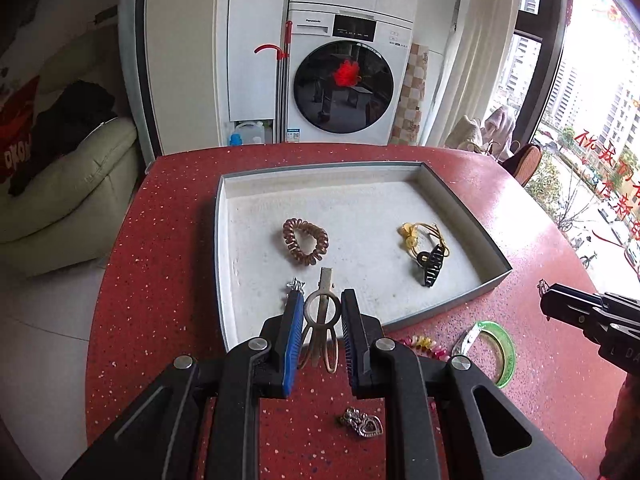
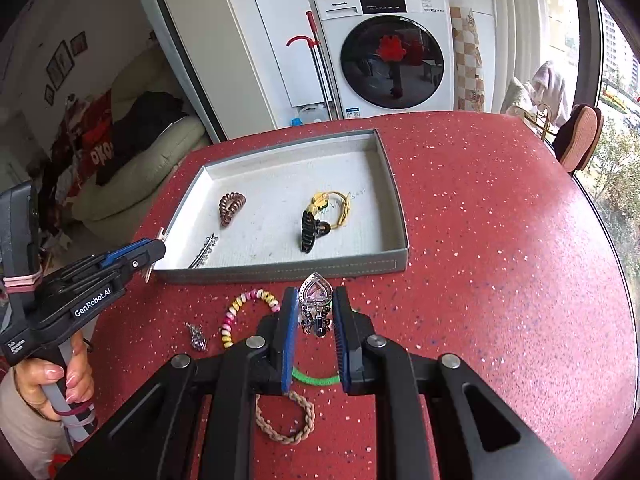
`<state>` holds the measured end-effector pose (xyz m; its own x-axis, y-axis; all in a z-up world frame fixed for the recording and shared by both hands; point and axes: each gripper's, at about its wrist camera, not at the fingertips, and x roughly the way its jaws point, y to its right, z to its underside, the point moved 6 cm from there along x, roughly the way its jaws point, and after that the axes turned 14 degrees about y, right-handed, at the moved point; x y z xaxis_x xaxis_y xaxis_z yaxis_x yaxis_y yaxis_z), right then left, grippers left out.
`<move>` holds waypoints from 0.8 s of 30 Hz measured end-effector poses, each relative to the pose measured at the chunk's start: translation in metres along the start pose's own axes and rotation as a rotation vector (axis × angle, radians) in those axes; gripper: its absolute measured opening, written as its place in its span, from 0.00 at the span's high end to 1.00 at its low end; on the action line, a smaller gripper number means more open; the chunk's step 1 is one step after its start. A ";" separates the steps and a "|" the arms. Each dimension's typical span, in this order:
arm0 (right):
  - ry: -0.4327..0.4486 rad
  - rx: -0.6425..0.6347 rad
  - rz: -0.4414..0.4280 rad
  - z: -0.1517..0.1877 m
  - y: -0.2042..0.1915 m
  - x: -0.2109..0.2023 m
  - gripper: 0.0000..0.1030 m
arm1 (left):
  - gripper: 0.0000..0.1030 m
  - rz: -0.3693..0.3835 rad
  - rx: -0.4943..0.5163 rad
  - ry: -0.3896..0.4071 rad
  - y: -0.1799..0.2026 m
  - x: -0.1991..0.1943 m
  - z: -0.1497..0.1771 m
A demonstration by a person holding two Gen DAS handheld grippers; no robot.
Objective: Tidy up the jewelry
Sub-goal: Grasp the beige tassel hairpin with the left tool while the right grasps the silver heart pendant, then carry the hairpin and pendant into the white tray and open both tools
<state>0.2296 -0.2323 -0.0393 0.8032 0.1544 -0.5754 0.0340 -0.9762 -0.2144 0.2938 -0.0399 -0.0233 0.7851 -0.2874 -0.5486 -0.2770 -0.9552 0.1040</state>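
Observation:
A grey tray [image 1: 496, 264] [image 2: 280, 270] on the red table holds a brown coil hair tie [image 1: 306, 242] [image 2: 231, 208], a yellow hair tie [image 1: 416, 234] [image 2: 334, 204], a black claw clip [image 1: 431, 266] [image 2: 309, 232] and a silver clip [image 2: 204, 256]. My left gripper [image 1: 319, 316] [image 2: 154, 256] is shut on a bronze hair clip [image 1: 322, 312] over the tray's near left corner. My right gripper [image 2: 316, 320] [image 1: 546, 296] is shut on a heart-shaped rhinestone clip [image 2: 316, 304], just in front of the tray.
On the table lie a pastel coil bracelet [image 2: 244, 312] [image 1: 424, 346], a green bangle [image 1: 500, 352] [image 2: 316, 380], a braided beige band [image 2: 286, 420] and a silver heart charm [image 1: 360, 426] [image 2: 197, 336]. A washing machine [image 1: 344, 80] and a sofa [image 1: 60, 188] stand behind.

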 end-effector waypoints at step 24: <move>-0.059 0.048 0.113 -0.029 0.044 0.123 0.82 | 0.64 -0.039 0.080 -0.115 0.037 0.105 0.003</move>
<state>0.3473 -0.2605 -0.0963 0.7640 0.0540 -0.6429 -0.0841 -0.9797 -0.1822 0.3644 -0.1050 -0.0791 0.7289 -0.2361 -0.6426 -0.2943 -0.9555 0.0173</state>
